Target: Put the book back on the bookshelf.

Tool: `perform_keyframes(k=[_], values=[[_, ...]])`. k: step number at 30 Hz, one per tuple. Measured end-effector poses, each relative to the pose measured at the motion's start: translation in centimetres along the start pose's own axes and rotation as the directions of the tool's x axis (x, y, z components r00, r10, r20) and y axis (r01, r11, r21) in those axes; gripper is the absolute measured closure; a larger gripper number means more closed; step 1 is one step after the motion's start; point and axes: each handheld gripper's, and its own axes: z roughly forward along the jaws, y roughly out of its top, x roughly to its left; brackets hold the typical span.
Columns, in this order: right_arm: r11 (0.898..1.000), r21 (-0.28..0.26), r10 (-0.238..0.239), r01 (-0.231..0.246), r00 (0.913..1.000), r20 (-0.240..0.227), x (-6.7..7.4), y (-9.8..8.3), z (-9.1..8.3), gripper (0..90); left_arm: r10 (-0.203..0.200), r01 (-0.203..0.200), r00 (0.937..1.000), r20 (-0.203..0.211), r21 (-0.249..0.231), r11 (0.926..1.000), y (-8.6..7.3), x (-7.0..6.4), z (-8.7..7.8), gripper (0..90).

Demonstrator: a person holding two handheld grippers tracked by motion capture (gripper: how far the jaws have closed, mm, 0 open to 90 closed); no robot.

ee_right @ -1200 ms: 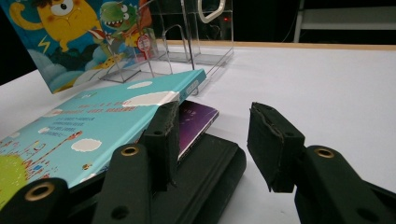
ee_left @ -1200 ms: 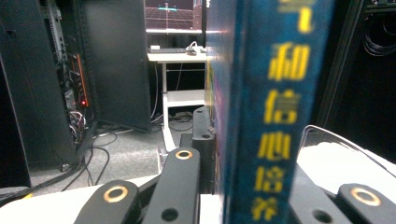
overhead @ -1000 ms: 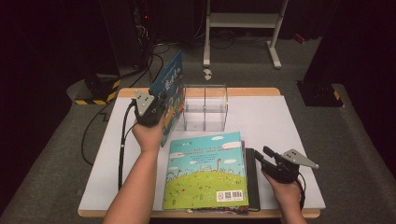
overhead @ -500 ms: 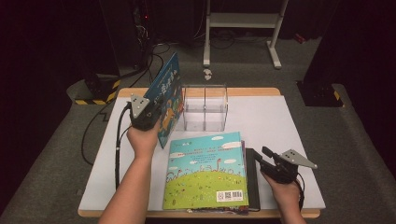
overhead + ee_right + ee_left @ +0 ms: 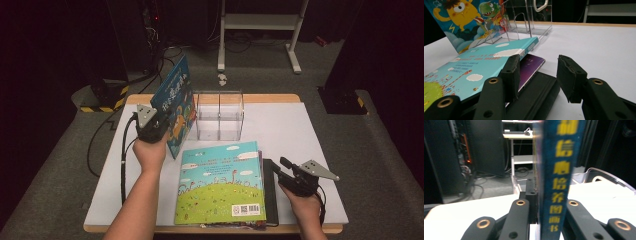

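Note:
My left gripper (image 5: 165, 127) is shut on a blue monster picture book (image 5: 175, 105), held upright and tilted just left of a clear acrylic organiser (image 5: 220, 115). Its jaws have just closed further on the book. In the left gripper view the book's spine (image 5: 557, 182) stands between the jaws of the left gripper (image 5: 546, 203). A cyan book with a green hill (image 5: 220, 182) tops a flat stack over a purple book (image 5: 531, 65) and a black one (image 5: 270, 185). My right gripper (image 5: 282, 167) sits by the stack's right edge. The right gripper (image 5: 537, 67) is open, with nothing between its jaws.
The white table (image 5: 300, 130) has a wooden rim. The left gripper's black cable (image 5: 124, 155) loops over its left side. Behind the table are a white stand (image 5: 260, 30), dark equipment with cables, and a yellow-black striped base (image 5: 102, 100) on the floor.
The left hand has shifted slightly left with the blue book still in its grip. The right hand has not moved.

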Motion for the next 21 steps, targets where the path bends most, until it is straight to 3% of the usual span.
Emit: perform_keyframes(k=[6,21], values=[[1.000,-0.002,0.003,-0.003,1.0000,0.001,-0.1,0.0,-0.1,52.9,0.030,-0.030,0.9995,0.001,-0.018,0.9994,-0.4,-0.6,0.2,82.8],[1.000,0.005,0.003,-0.003,1.0000,0.002,-0.1,-0.2,0.1,52.9,0.042,-0.044,0.9983,-0.040,-0.052,0.9977,-0.8,-0.8,1.2,82.9]])
